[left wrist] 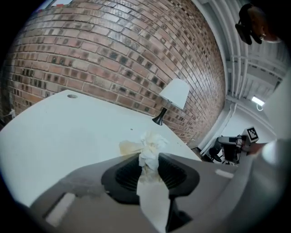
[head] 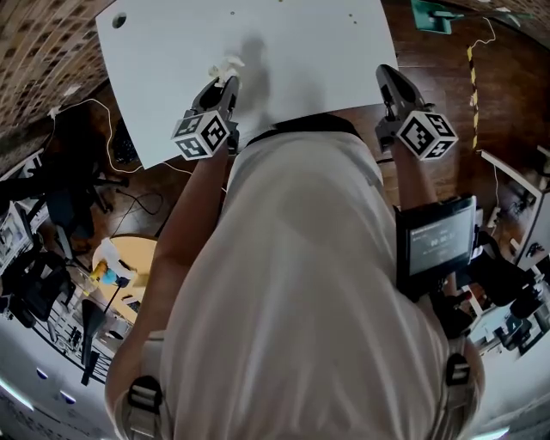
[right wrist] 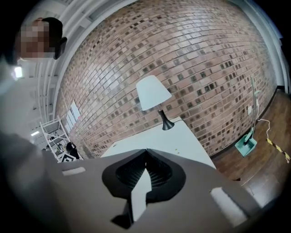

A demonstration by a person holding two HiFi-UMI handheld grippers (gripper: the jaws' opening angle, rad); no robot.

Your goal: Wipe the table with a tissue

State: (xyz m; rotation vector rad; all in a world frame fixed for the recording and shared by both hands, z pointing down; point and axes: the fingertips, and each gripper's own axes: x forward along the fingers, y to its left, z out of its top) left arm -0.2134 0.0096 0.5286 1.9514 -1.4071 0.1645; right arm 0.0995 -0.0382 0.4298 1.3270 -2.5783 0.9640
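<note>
The white table (head: pixel 301 51) fills the top of the head view. My left gripper (head: pixel 230 82) reaches over its near edge, shut on a crumpled white tissue (head: pixel 225 66). In the left gripper view the tissue (left wrist: pixel 150 150) bunches up between the jaws of the left gripper (left wrist: pixel 149 160), low over the table (left wrist: pixel 68 132). A yellowish smear (left wrist: pixel 128 146) lies on the tabletop just left of the tissue. My right gripper (head: pixel 384 73) hovers at the table's right edge. In its own view the right gripper (right wrist: pixel 145 152) has its jaw tips together with nothing between them.
A table lamp (left wrist: pixel 174 95) with a white shade stands at the table's far end by the brick wall, and the lamp (right wrist: pixel 152 93) also shows ahead of the right gripper. A round wooden stool (head: pixel 142 258), cables and chairs are on the floor left. A green dustpan (head: pixel 434 15) lies far right.
</note>
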